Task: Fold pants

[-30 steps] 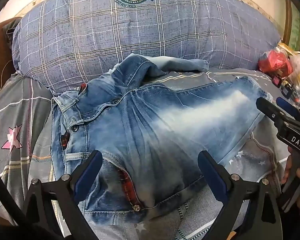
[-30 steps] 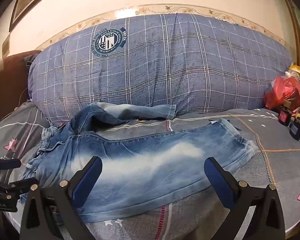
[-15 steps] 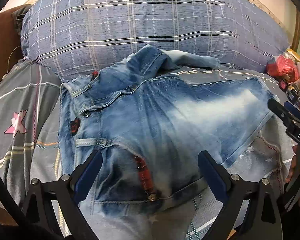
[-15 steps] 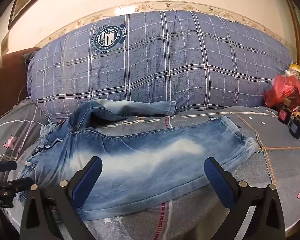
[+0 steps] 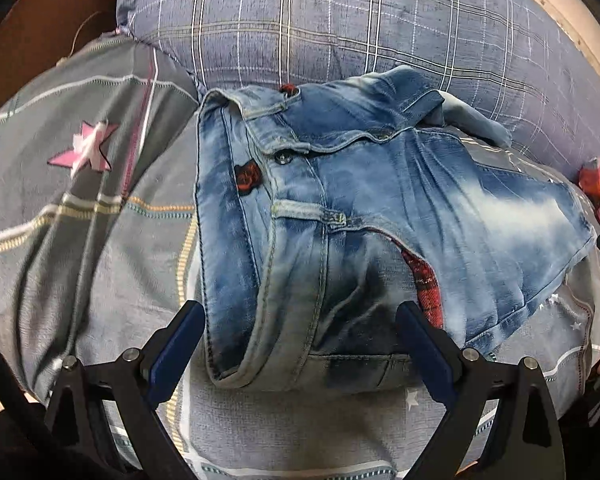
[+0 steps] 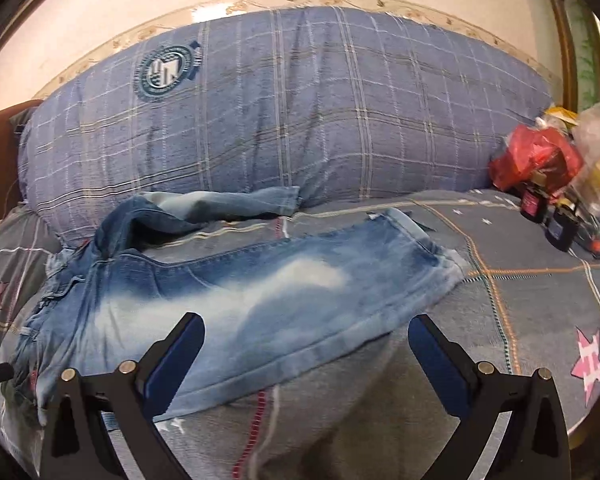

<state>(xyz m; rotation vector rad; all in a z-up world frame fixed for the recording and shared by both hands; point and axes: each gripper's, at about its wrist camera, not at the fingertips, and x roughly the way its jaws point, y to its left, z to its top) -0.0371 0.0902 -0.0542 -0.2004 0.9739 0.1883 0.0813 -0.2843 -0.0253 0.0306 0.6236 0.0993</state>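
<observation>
The left tool (image 5: 298, 344) hangs spread over the waistband end of the jeans (image 5: 380, 216), likely to pinch it. The right tool (image 6: 306, 350), also spread and empty, hovers above one leg. The jeans lie on the bed (image 6: 520, 292), legs apart.

Far jeans leg (image 6: 220, 204) partly hidden behind near leg; bagged clutter (image 6: 560, 168) cut by right edge.

A bed with a grey checked cover dotted with pink stars (image 6: 500, 320) carries faded blue denim jeans (image 6: 260, 300) spread flat, a big blue plaid pillow (image 6: 300, 112) along its far edge, and crumpled red and clear plastic bags (image 6: 540, 156) at its right side.
</observation>
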